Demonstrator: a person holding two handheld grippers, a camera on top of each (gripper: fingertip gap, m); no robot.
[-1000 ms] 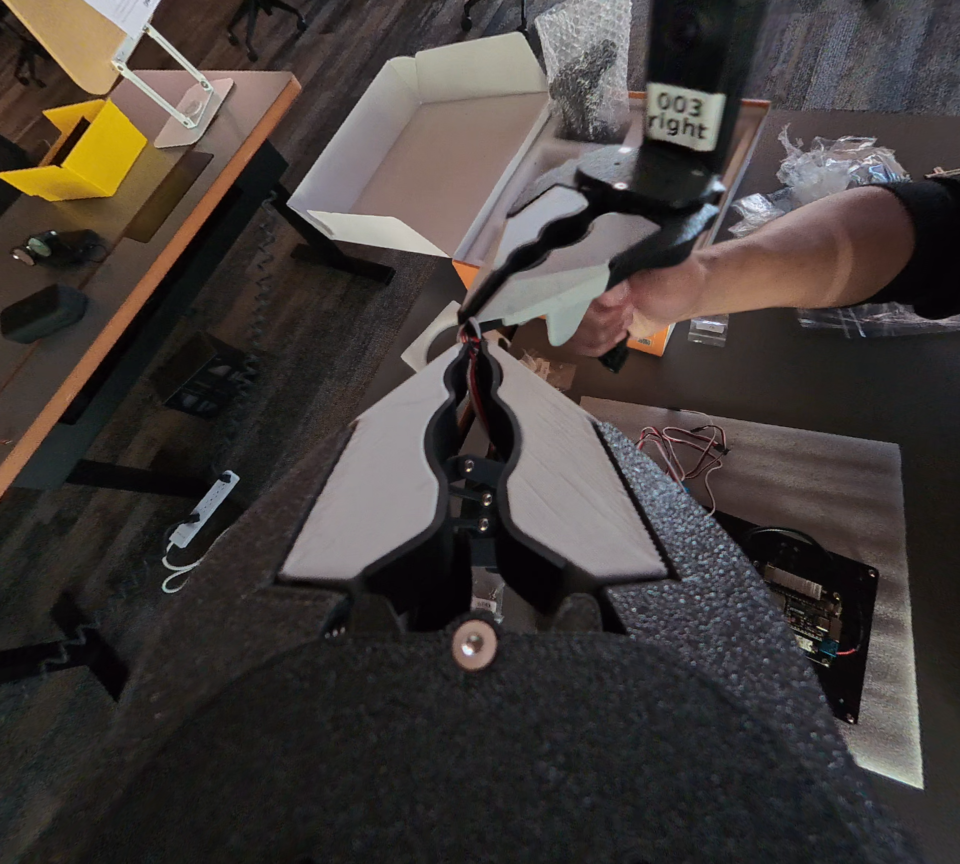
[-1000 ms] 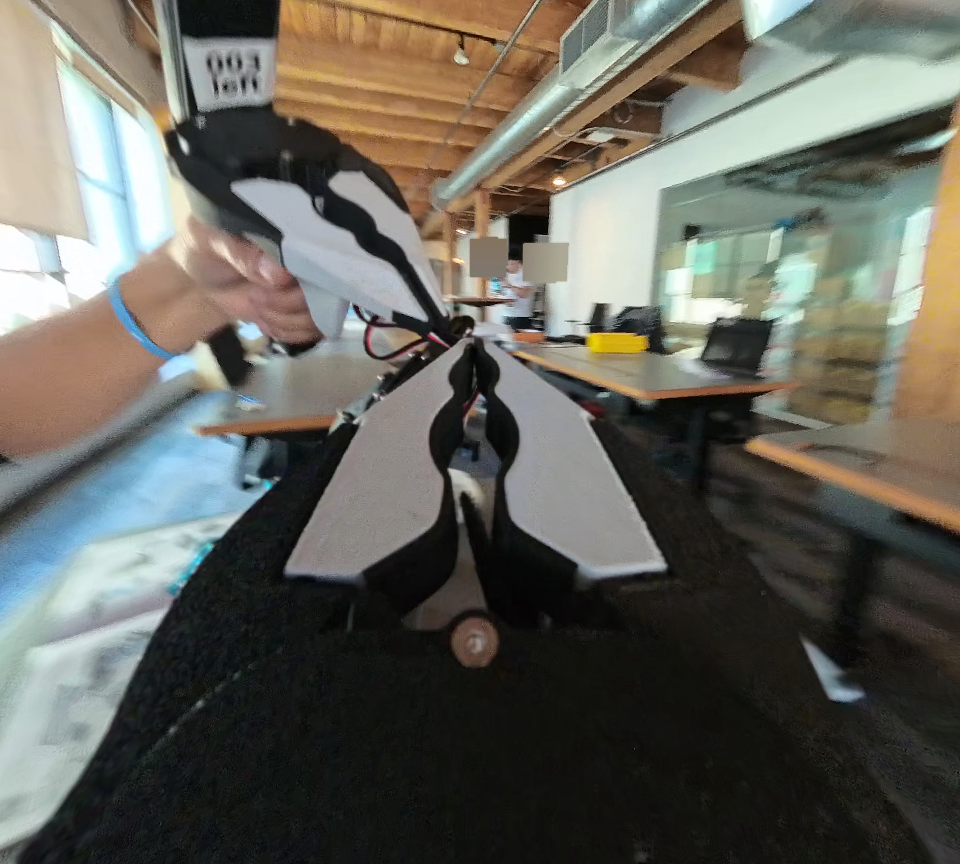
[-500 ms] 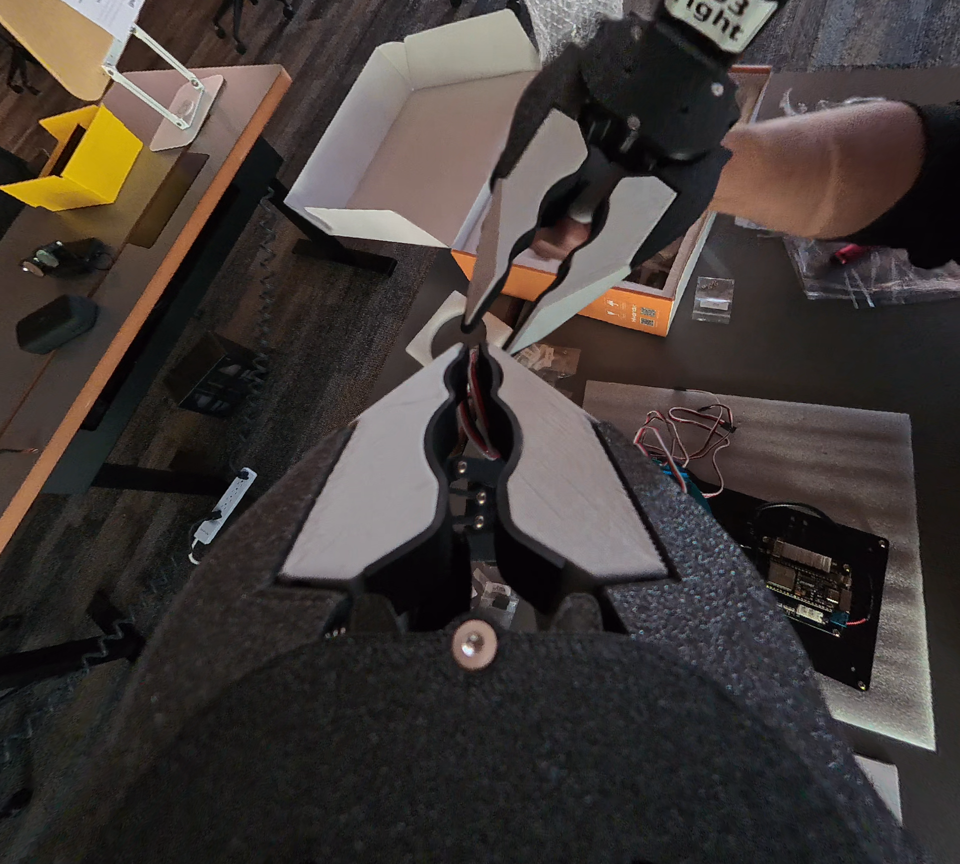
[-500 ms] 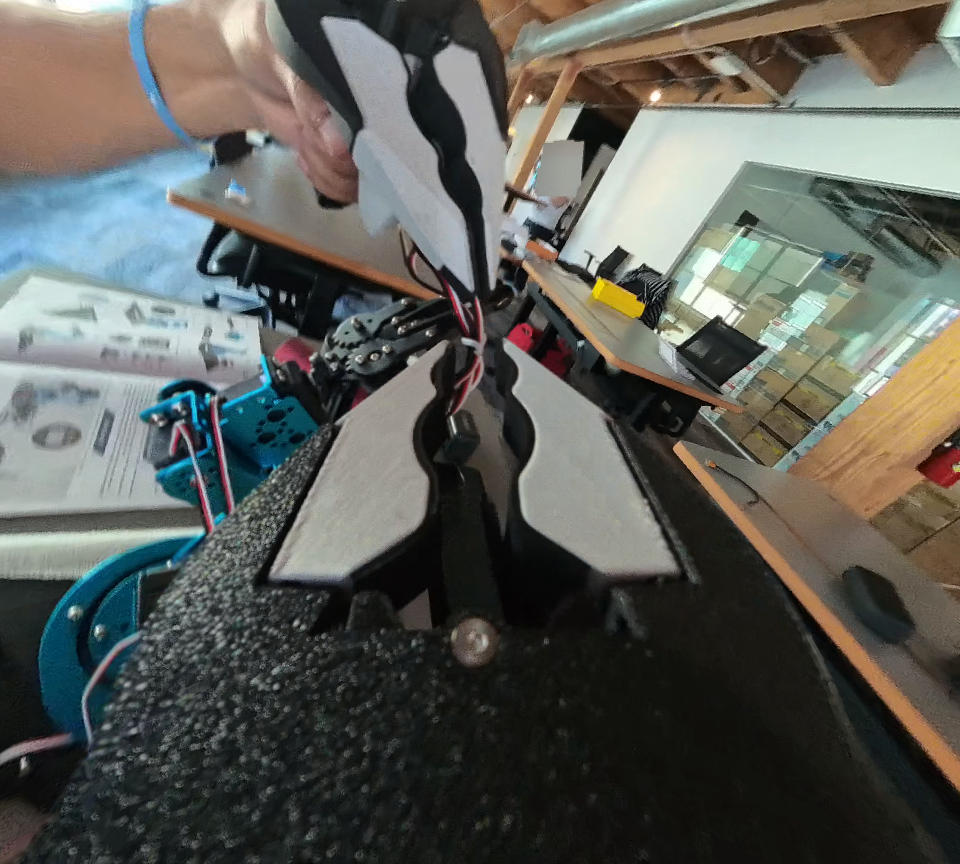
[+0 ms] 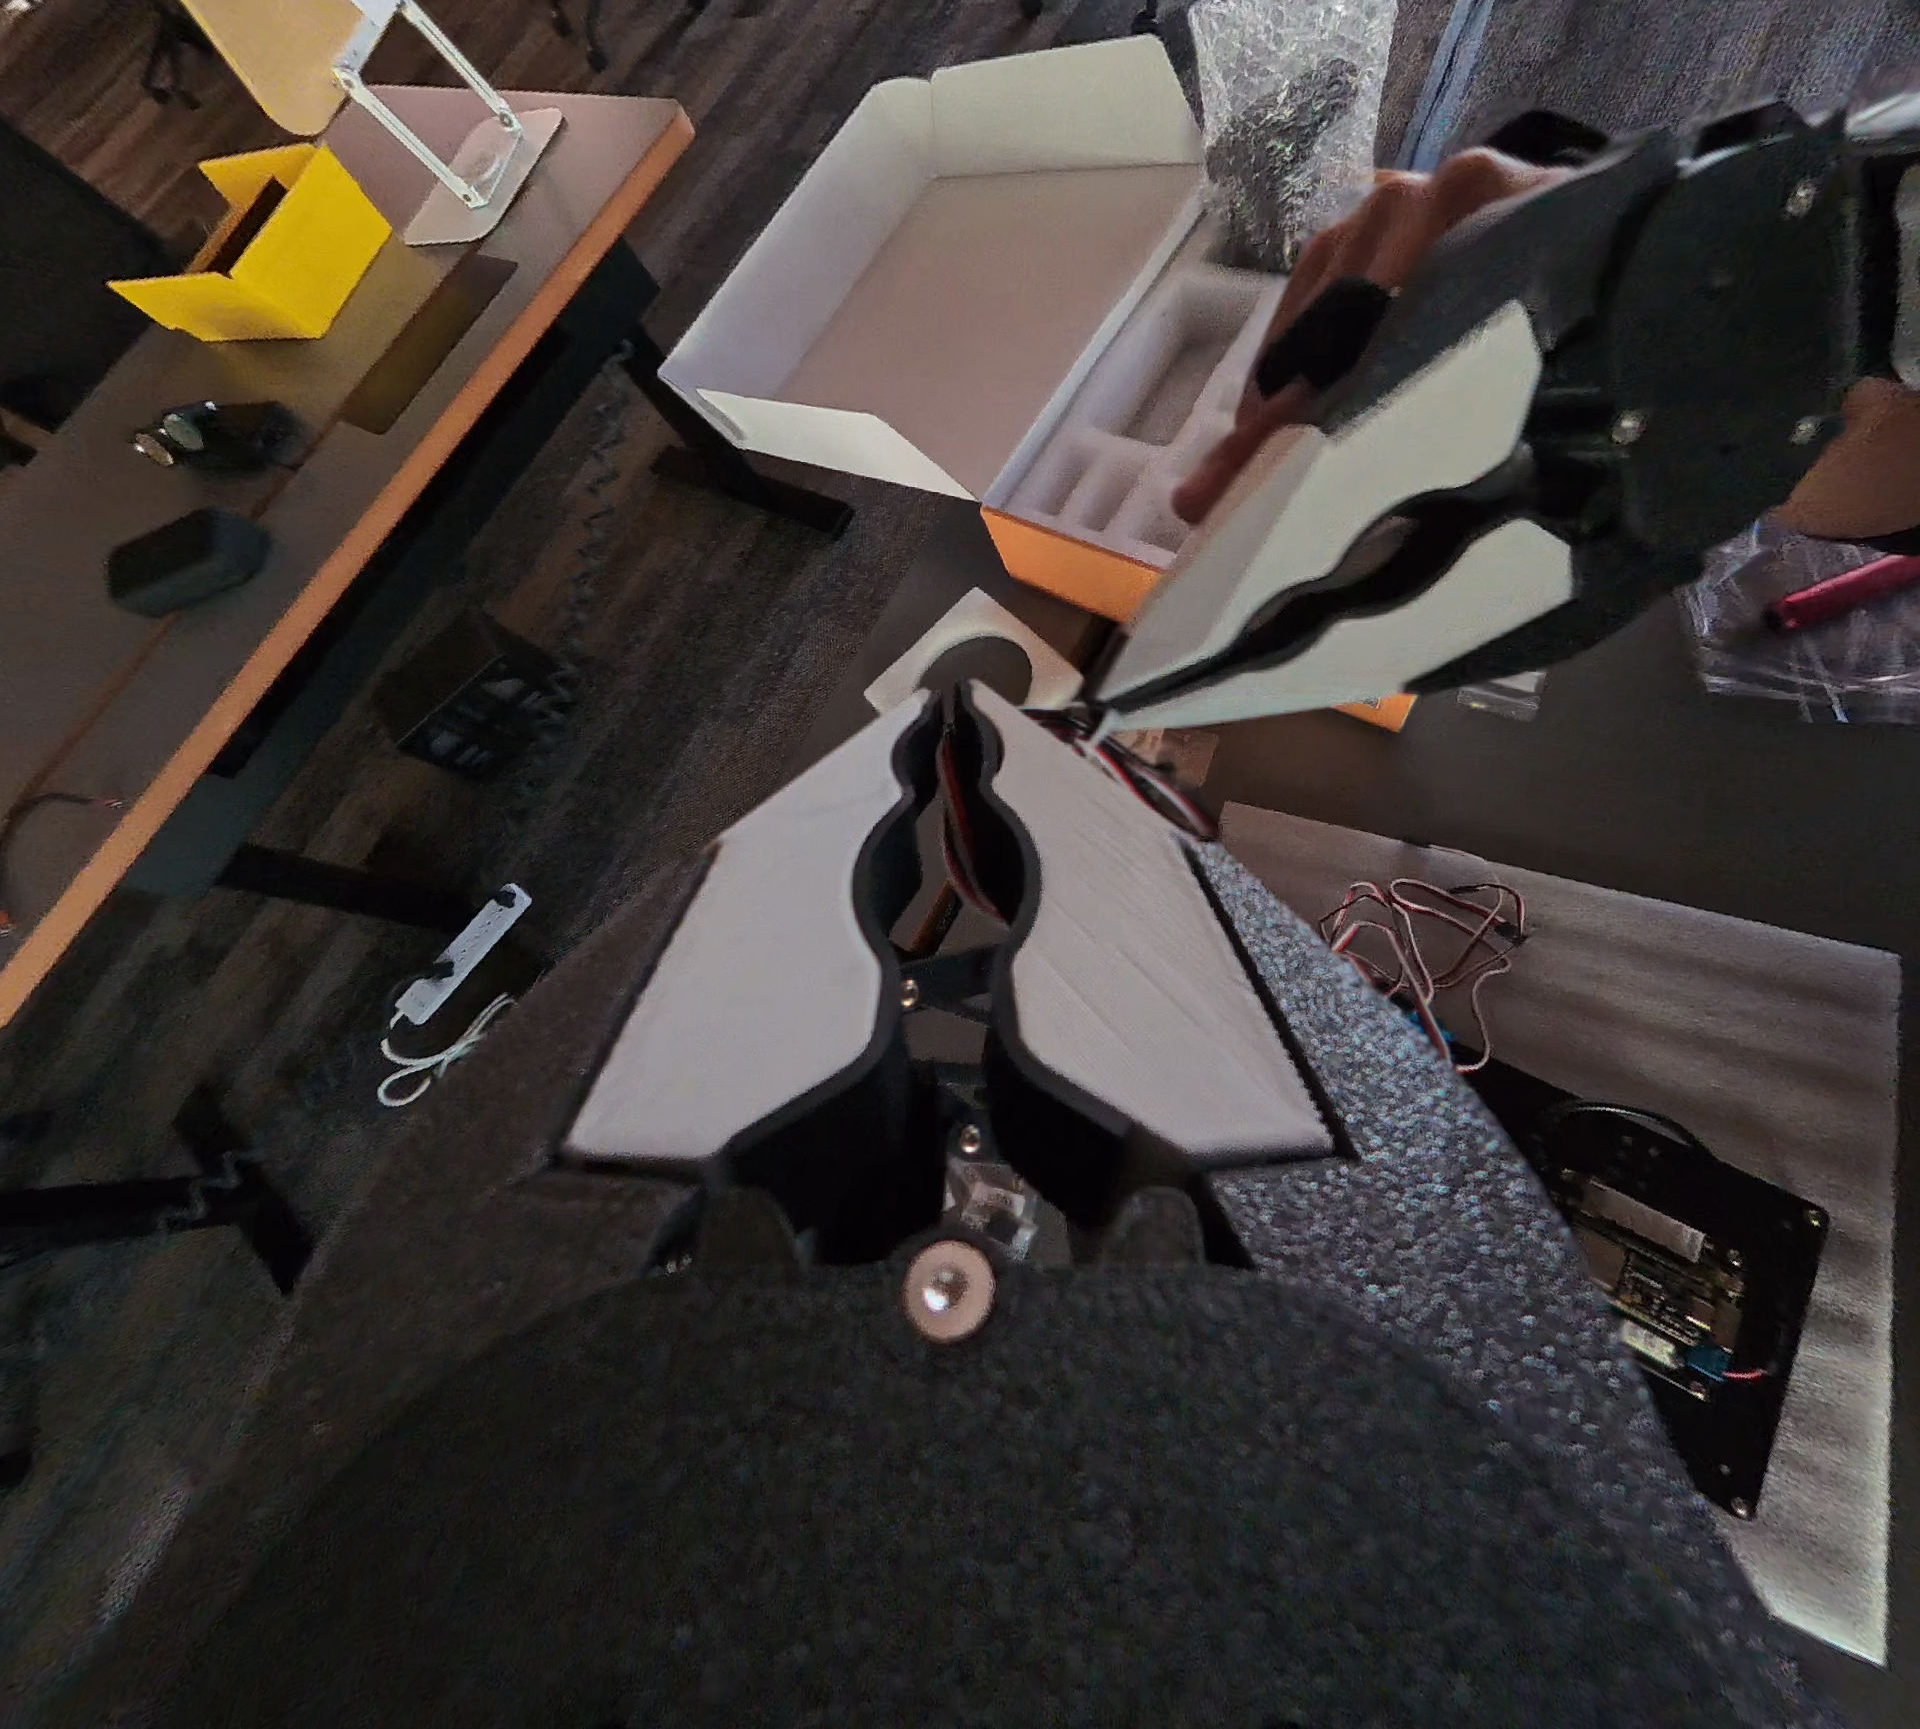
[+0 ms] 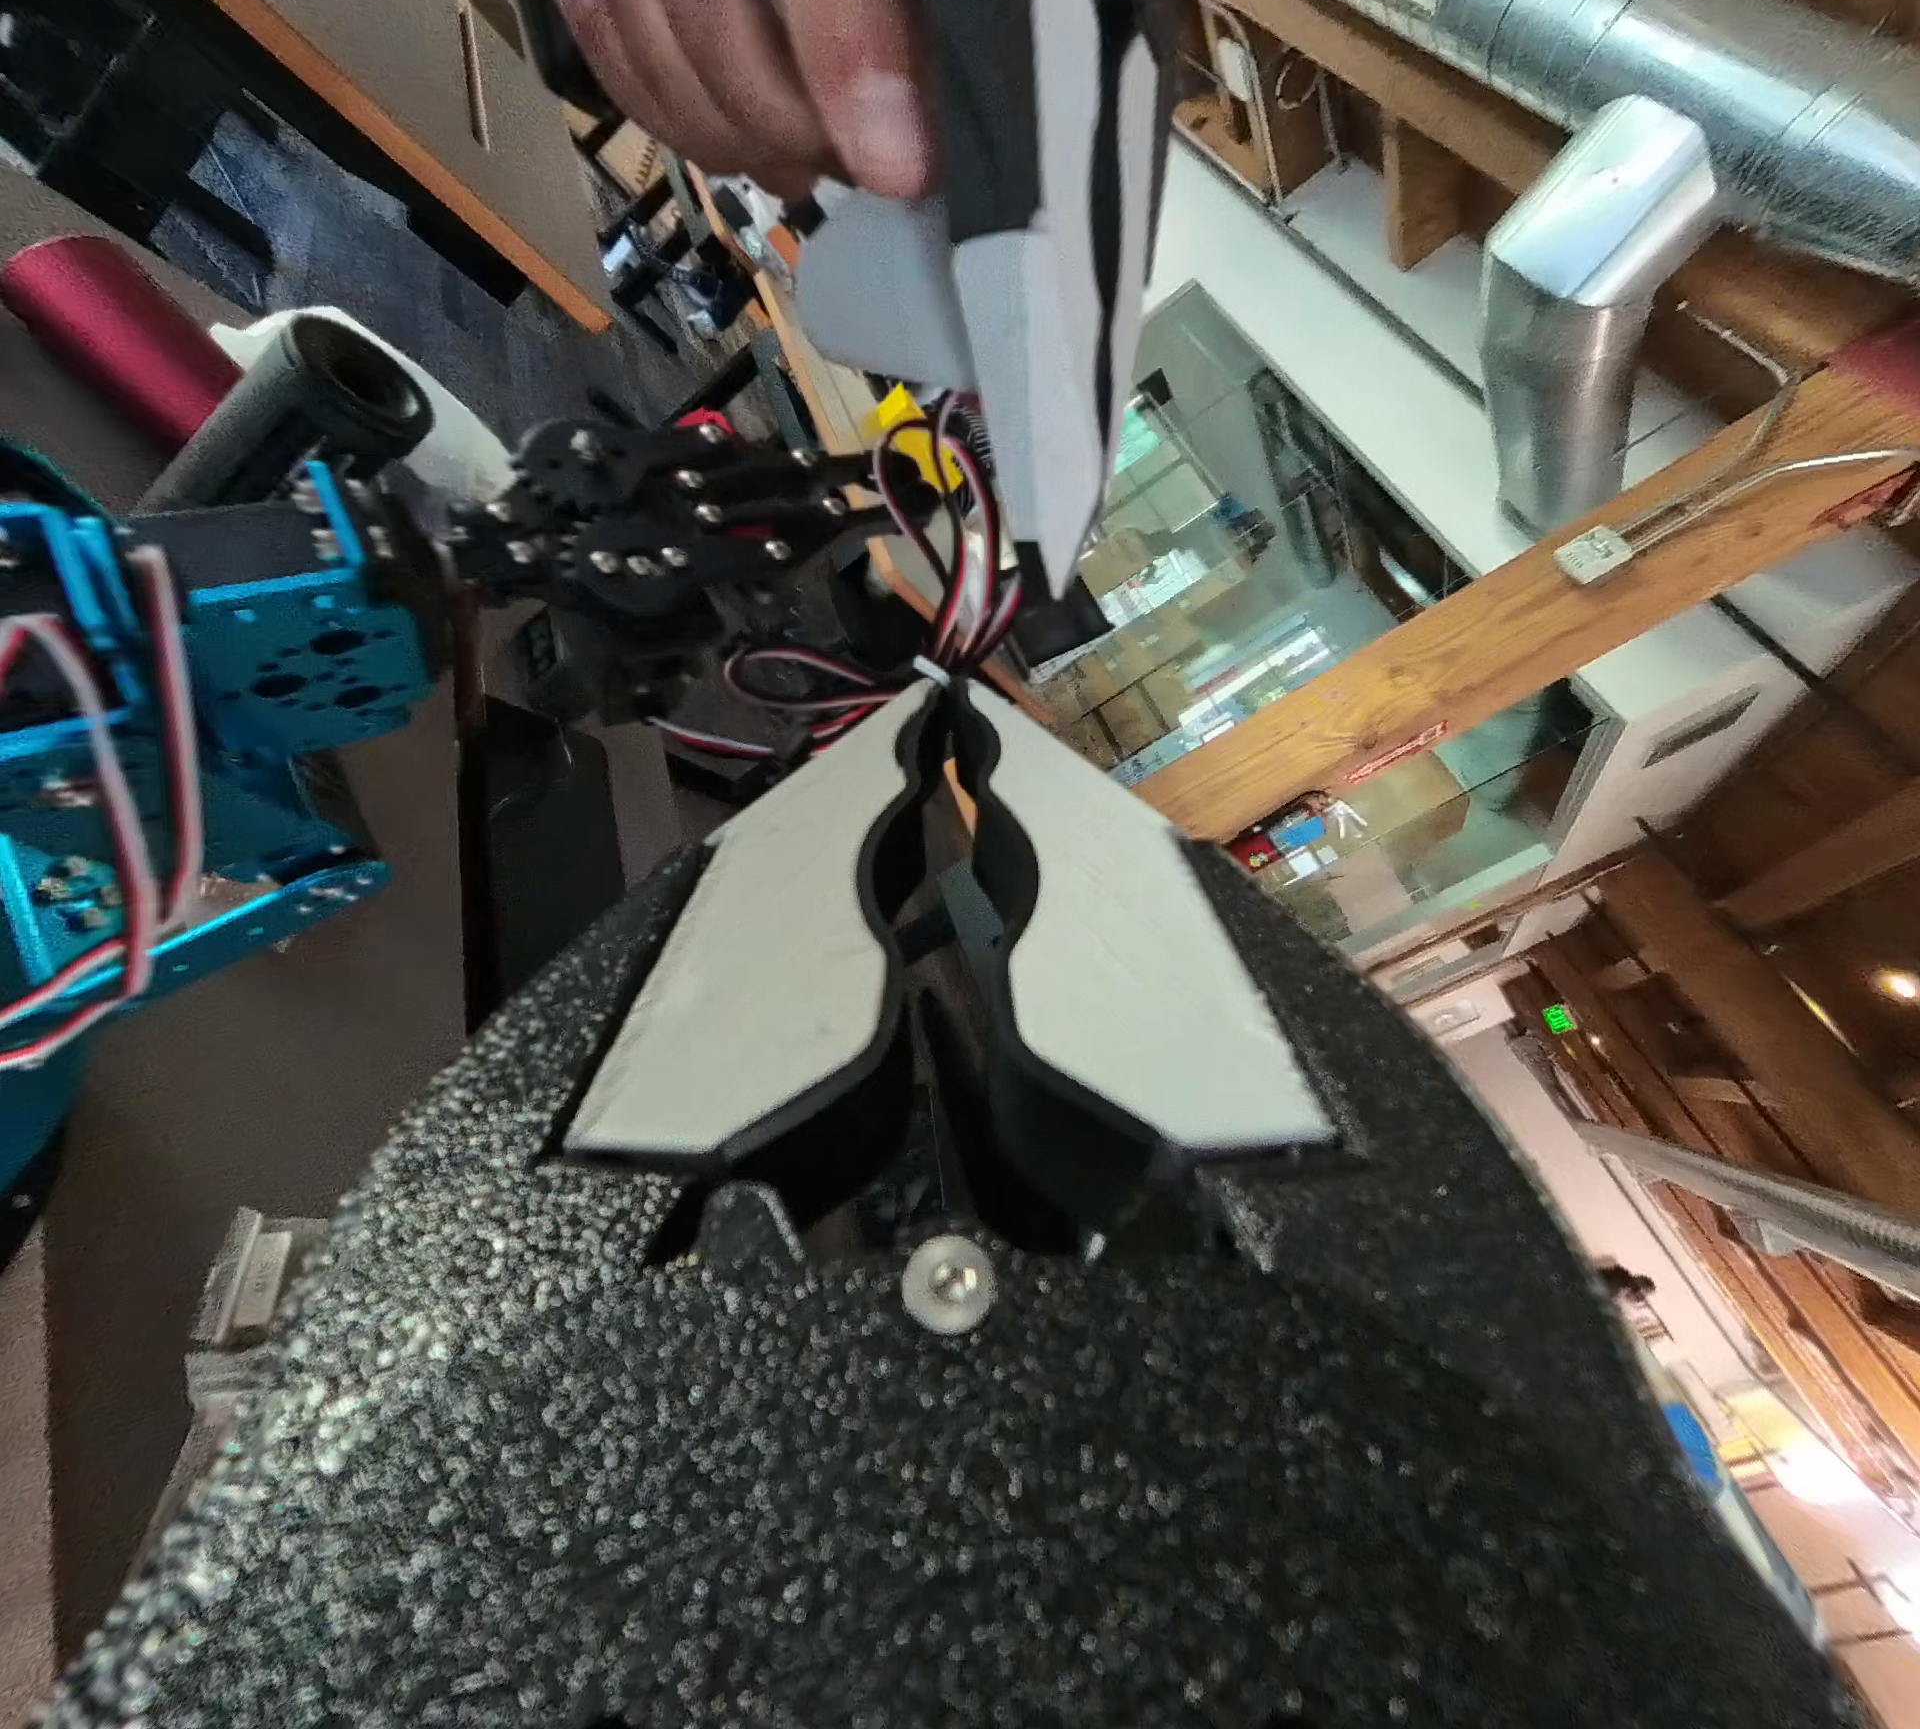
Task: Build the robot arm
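My left gripper (image 5: 958, 711) is clamped on the servo wire bundle (image 6: 940, 578); my right gripper (image 6: 948, 694) comes in from 2 o'clock, pinching the same bundle.

Left gripper (image 5: 956, 708) fingers pinched together; right gripper (image 6: 951, 692) likewise, tips near.

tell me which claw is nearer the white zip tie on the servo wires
Right. The right claw pinches the servo wires right at the white zip tie; the left claw holds them further along, above it.
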